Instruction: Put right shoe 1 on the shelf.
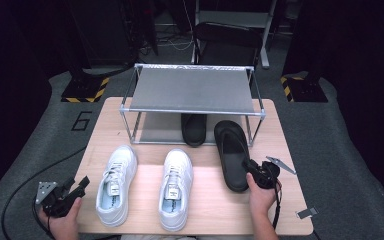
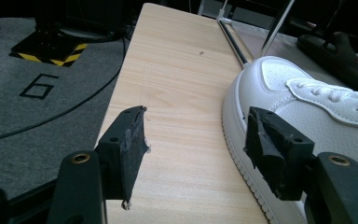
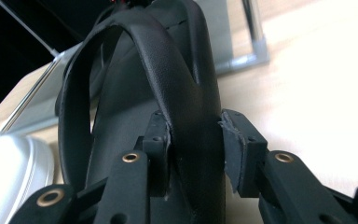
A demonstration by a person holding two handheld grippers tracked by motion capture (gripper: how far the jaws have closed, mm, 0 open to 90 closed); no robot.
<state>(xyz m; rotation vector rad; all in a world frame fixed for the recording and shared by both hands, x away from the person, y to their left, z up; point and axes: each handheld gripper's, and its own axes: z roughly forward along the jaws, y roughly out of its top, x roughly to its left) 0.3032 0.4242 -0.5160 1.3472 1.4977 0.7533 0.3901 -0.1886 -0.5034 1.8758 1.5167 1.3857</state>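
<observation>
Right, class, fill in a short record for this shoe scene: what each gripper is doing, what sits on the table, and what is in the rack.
right gripper: shut on black slipper, gripping its side edge
left gripper: open, beside left white sneaker
table: two white sneakers, metal rack
rack's lower shelf: second black slipper

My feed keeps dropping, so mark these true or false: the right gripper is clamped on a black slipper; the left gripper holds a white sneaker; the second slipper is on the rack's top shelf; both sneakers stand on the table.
1. The right gripper is clamped on the black slipper: true.
2. The left gripper holds the left white sneaker: false, it is open beside it.
3. The second slipper is on the rack top: false, it lies under it.
4. Both sneakers, including the right white sneaker, stand on the table: true.
</observation>
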